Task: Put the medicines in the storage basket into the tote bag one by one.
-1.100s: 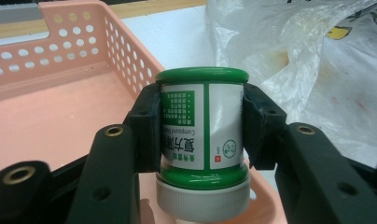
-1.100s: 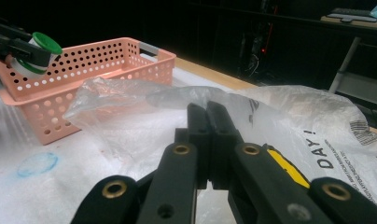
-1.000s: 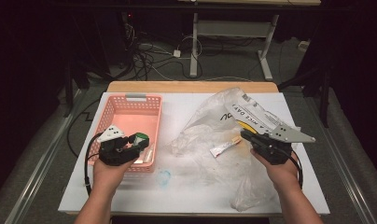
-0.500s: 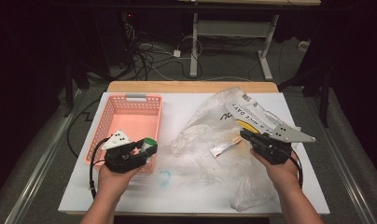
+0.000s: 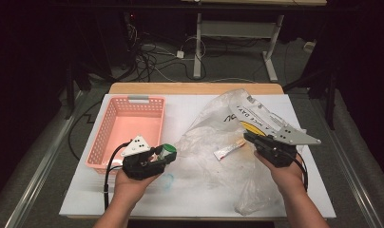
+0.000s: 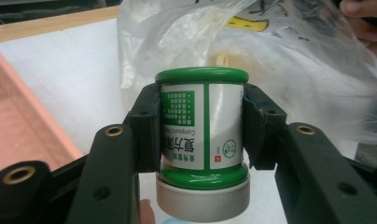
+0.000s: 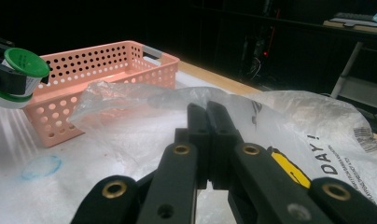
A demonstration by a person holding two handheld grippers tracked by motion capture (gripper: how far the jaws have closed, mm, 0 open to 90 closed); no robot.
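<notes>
Green-capped jar clamped in our left gripper [image 6: 203,135], carried clear of the pink basket.

We hold the jar [image 6: 203,140] sideways between the pads, low and left of centre in the high view, between the basket [image 5: 133,102] and the clear plastic bag [image 5: 214,142]. Our right gripper [image 7: 207,140], jaws pressed together, pinches the bag film at centre right. We judge the transfer step is in hand; next, the bag mouth must be lifted open so the jar slides in.

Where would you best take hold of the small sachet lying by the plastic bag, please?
Probably across the narrow width of the sachet, near its middle, coming from above: it lies flat and slim on the crinkled plastic bag, so side access looks poor.
</notes>
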